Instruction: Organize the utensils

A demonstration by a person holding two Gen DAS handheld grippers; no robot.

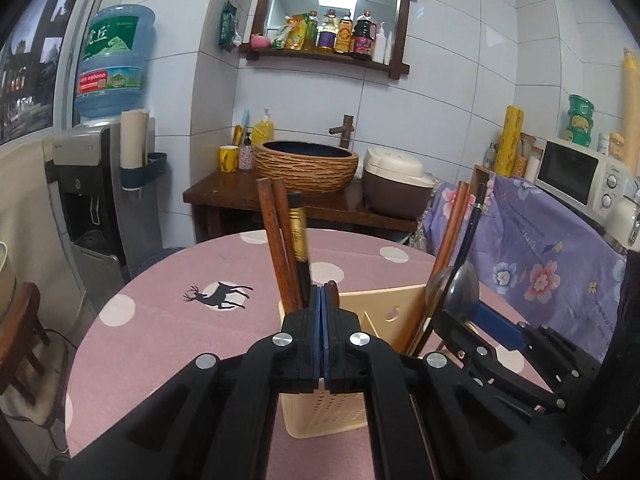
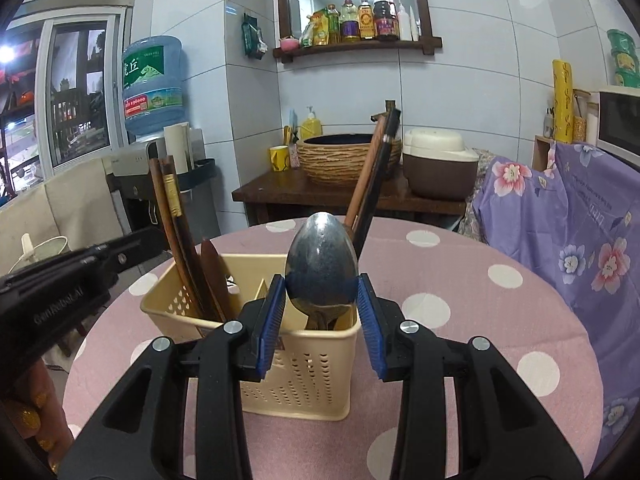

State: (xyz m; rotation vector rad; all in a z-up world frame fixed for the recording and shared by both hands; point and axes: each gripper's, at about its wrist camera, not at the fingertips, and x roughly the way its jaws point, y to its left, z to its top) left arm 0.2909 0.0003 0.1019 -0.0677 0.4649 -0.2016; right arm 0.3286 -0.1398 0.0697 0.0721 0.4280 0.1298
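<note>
Tongs first: my left gripper [image 1: 325, 292] is clamped flat-shut on nothing above the caddy [image 2: 312, 364], my right gripper [image 2: 322, 312] pinches the metal spoon [image 2: 322, 264] bowl-up over its near right compartment. I judge it mid-insertion — next, lower and release, clear of the chopsticks [image 2: 176, 216].

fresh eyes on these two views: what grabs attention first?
The metal spoon, bowl up, dead centre between the right tongs, whose blue pads flank its bowl. It stands in the cream utensil caddy on the pink polka-dot tablecloth. Next, the left tongs shut tight beside dark wooden chopsticks at the caddy's left end.
</note>
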